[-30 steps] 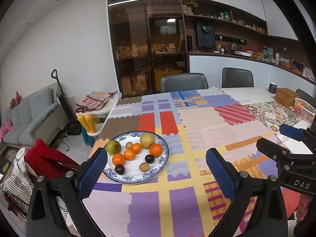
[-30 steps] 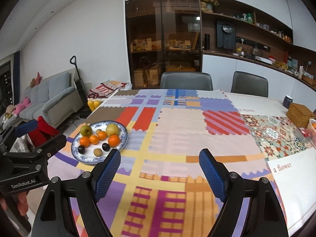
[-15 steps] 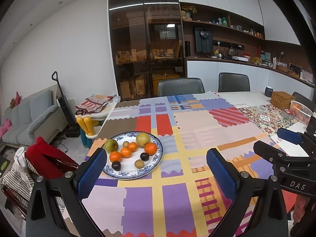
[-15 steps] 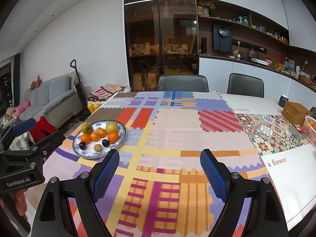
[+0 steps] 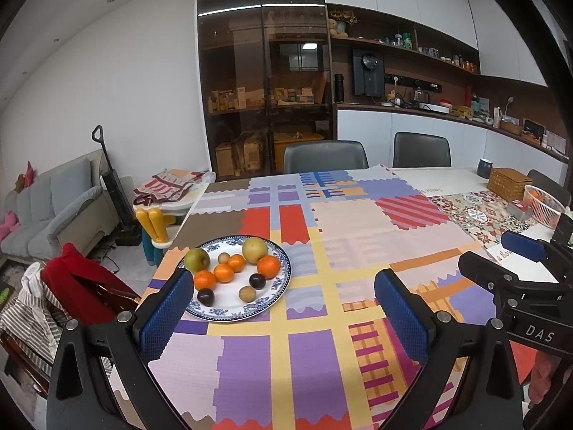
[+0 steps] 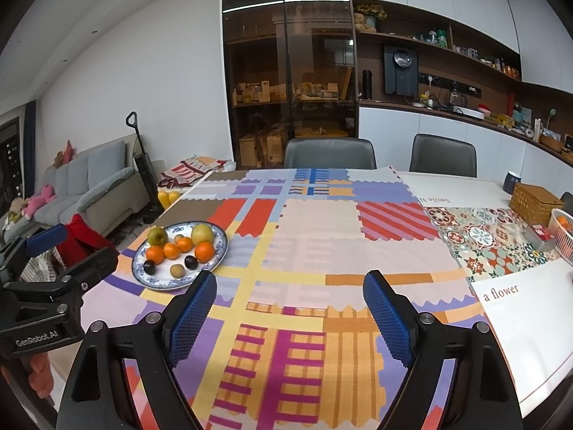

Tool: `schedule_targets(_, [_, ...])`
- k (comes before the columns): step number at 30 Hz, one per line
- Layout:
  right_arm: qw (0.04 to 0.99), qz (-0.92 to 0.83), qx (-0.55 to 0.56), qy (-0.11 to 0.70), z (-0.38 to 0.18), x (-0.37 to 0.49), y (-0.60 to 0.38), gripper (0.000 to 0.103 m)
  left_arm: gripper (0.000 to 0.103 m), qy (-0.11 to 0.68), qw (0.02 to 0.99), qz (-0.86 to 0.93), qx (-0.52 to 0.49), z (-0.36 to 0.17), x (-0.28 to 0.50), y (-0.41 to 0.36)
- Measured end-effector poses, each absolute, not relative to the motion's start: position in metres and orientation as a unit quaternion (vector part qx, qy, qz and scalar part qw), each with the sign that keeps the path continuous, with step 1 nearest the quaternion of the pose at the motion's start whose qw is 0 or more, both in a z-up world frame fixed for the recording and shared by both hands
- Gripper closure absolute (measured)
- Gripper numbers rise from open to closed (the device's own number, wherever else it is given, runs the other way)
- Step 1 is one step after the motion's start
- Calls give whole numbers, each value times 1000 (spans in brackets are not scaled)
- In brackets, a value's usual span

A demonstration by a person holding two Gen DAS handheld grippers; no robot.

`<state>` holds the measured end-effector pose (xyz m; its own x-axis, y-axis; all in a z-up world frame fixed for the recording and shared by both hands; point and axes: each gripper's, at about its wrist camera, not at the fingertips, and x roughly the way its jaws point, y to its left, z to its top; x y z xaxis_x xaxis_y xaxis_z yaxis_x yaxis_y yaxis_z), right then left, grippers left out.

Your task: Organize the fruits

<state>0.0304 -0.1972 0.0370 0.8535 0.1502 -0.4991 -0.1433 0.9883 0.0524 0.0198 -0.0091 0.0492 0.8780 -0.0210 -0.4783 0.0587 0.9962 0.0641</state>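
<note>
Right now all fruits point(image 5: 234, 272) sit on the blue-rimmed plate point(image 5: 272, 304), on the tabletop point(image 5: 358, 251) ahead-left of both my grippers. Left gripper point(image 5: 283, 317) is nearer, its left finger point(image 5: 163, 317) just beside the plate; right gripper point(image 6: 288, 317) farther. Both fingers wide, holding nothing. Fits sorted or unsorted.

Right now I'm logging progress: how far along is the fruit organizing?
All visible table fruit sits together on the blue-rimmed plate, which fits either sorted or awaiting sorting. The left gripper and right gripper are open, holding nothing. A white basket holds more fruit.
</note>
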Motion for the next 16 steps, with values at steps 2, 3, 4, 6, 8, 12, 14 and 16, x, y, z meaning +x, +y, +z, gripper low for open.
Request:
schedule_targets(2, [962,77,7,261,37,31,-198,18,0,248,968,-19,39,49,20,-9])
schedule_targets(3, [962,78,7,262,37,31,-198,18,0,248,968,-18,38,50,20,-9])
schedule_targets(4, [962,78,8,262,37,31,-198,18,0,249,968,-18,37,49,21,-9])
schedule_targets(6, [961,78,8,264,37,31,-199,18,0,251,967,-19,36,49,22,-9])
schedule_targets(8, [961,79,8,266,36,32,-199,18,0,253,967,-20,36,48,23,-9])
schedule_targets(12, [960,79,10,269,34,33,-199,18,0,256,966,-19,35,46,25,-9])
schedule_targets(14, [960,78,9,270,34,33,-199,18,0,258,965,-19,35,44,26,-10])
schedule_targets(16, [959,79,10,272,32,34,-199,18,0,260,965,-19,35,43,27,-10])
